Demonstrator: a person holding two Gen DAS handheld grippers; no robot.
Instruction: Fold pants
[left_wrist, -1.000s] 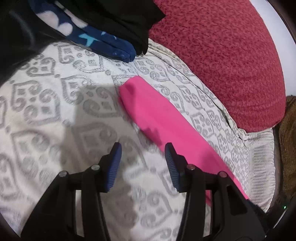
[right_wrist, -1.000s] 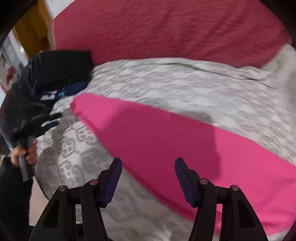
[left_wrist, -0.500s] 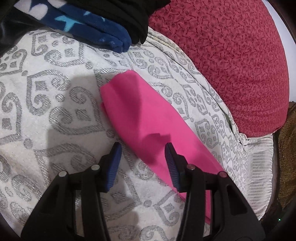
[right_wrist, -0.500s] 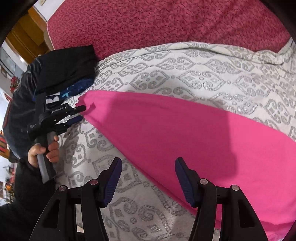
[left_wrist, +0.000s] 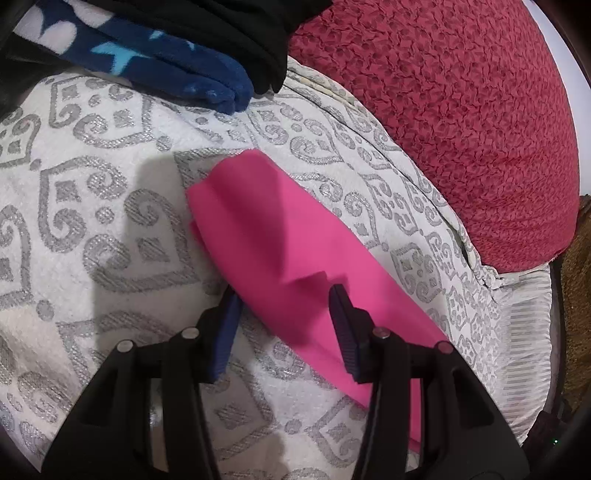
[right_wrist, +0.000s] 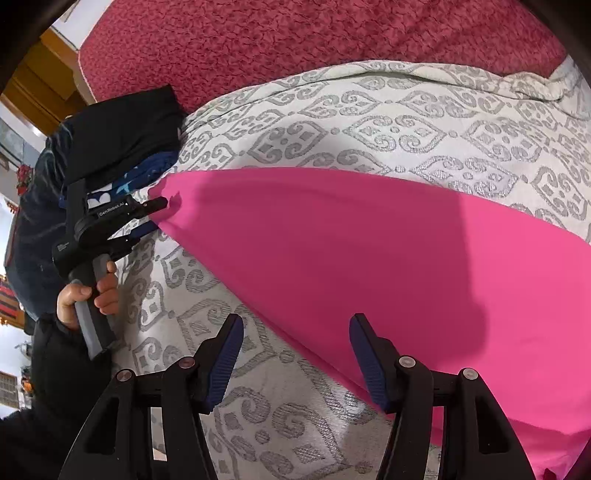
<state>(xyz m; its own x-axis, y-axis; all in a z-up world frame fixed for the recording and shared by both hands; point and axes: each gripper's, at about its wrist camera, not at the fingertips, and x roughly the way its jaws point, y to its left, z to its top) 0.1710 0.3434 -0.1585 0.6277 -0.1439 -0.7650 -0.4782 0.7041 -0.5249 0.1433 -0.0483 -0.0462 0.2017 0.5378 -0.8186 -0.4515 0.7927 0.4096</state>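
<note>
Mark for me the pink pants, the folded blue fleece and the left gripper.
pink pants (right_wrist: 369, 266): right wrist view, middle of the flat cloth.
blue fleece (left_wrist: 177, 70): left wrist view, its folded layers.
left gripper (left_wrist: 282, 325): left wrist view, midway between its fingertips, over the pants' edge.

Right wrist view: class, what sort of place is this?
Probably a bedroom: a patterned bedspread, a red blanket behind it, and folded clothes stacked beside pink pants.
</note>
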